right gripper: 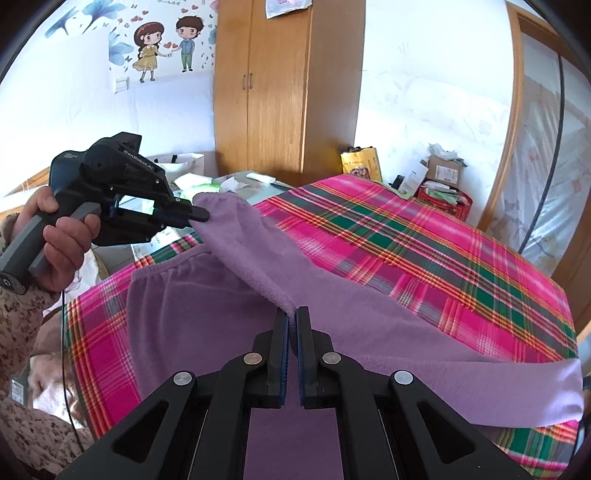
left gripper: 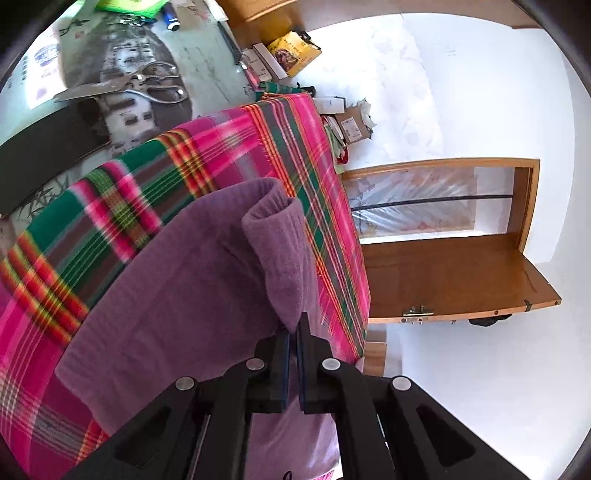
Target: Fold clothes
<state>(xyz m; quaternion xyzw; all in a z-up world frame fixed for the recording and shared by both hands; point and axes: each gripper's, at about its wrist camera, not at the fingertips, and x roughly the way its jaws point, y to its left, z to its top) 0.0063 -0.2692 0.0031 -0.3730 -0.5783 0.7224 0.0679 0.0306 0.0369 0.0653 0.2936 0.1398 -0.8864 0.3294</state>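
Purple fleece trousers [right gripper: 207,332] lie on a pink, green and red plaid cloth [right gripper: 424,236] over a table. One leg [right gripper: 480,387] stretches to the right and hangs past the table edge. My right gripper [right gripper: 292,314] is shut on a raised fold of the trousers at their middle. My left gripper [right gripper: 201,216], held by a hand [right gripper: 62,236], is shut on the lifted edge of the fabric up at the left. In the left wrist view the left gripper [left gripper: 293,326] pinches a hanging flap of the purple trousers [left gripper: 207,280] above the plaid cloth [left gripper: 110,206].
Scissors [left gripper: 147,83], a dark flat board [left gripper: 40,155] and a blue lighter [left gripper: 170,16] lie on the bare tabletop beyond the cloth. Boxes [right gripper: 439,173] and a yellow bag [right gripper: 360,160] sit behind the table. A wooden wardrobe [right gripper: 284,85] and a door [left gripper: 454,273] stand nearby.
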